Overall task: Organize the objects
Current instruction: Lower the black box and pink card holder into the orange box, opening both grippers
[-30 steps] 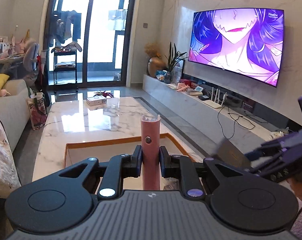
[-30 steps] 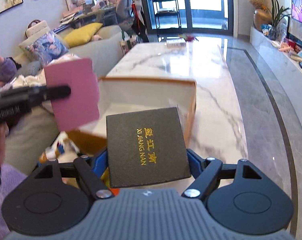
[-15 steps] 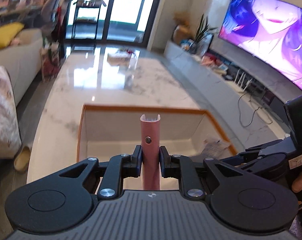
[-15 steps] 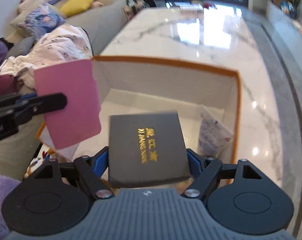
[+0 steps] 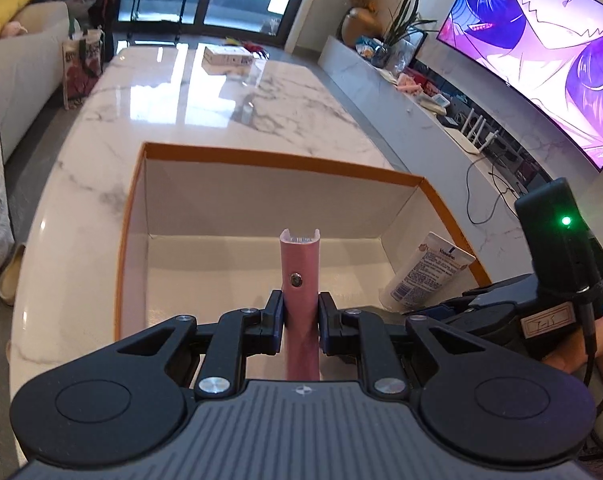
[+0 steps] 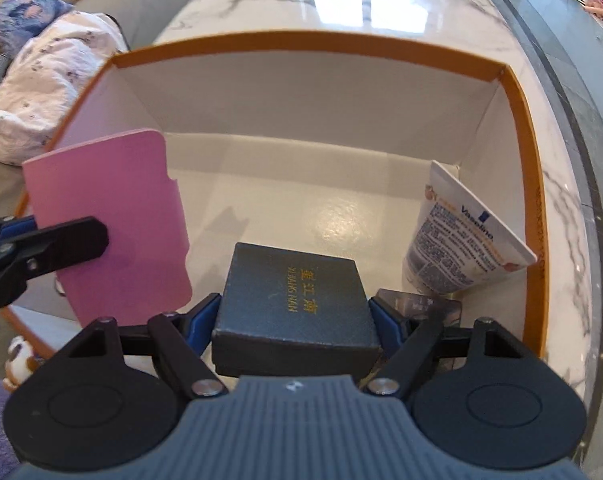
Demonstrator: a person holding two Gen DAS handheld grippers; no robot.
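Note:
My left gripper point(image 5: 300, 322) is shut on a thin pink case point(image 5: 300, 276), held edge-on over the near part of the orange-rimmed white box point(image 5: 261, 160). From the right wrist the pink case point(image 6: 113, 220) shows its flat face at the left, inside the box point(image 6: 527, 184). My right gripper point(image 6: 295, 316) is shut on a dark square gift box point(image 6: 295, 296) with gold lettering, low within the white box near its front wall. A white Vaseline tube point(image 6: 461, 236) leans in the box's right corner, also visible as the tube point(image 5: 425, 272) from the left wrist.
The box stands on a marble table point(image 5: 205, 92) with a small white carton point(image 5: 227, 56) at its far end. A sofa with a floral blanket point(image 6: 49, 88) lies left. A TV point(image 5: 541, 48) and low console run along the right wall.
Both grippers have come down and forward over the box. The dark gift box has dropped from above the rim to inside the box; the pink case now sits within the walls.

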